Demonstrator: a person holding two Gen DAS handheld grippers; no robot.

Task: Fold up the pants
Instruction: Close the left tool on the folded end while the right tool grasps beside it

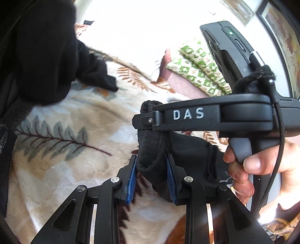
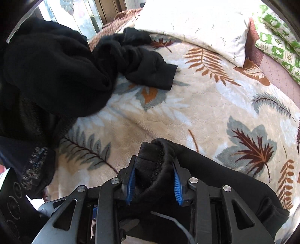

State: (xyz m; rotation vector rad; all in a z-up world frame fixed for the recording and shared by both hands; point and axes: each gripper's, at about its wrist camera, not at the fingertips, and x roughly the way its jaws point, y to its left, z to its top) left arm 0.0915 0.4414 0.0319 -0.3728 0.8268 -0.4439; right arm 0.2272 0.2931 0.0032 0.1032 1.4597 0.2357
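Note:
The black pants (image 2: 56,62) lie partly bunched on a leaf-patterned blanket (image 2: 206,112), with one leg end (image 2: 155,71) crumpled toward the far side. My left gripper (image 1: 152,163) is shut on a bunched edge of the pants (image 1: 151,150). My right gripper (image 2: 152,171) is shut on a rolled hem of the pants (image 2: 159,150). In the left wrist view the right gripper (image 1: 146,120), marked DAS, is right in front and pinches the same bundle, held by a hand (image 1: 262,169). More black cloth (image 1: 46,56) hangs at the left.
A white pillow (image 2: 196,24) lies at the far end of the bed. A green-and-white patterned cushion (image 2: 277,37) sits at the far right on a pinkish sheet (image 2: 271,69). A window (image 2: 84,16) is beyond the bed on the left.

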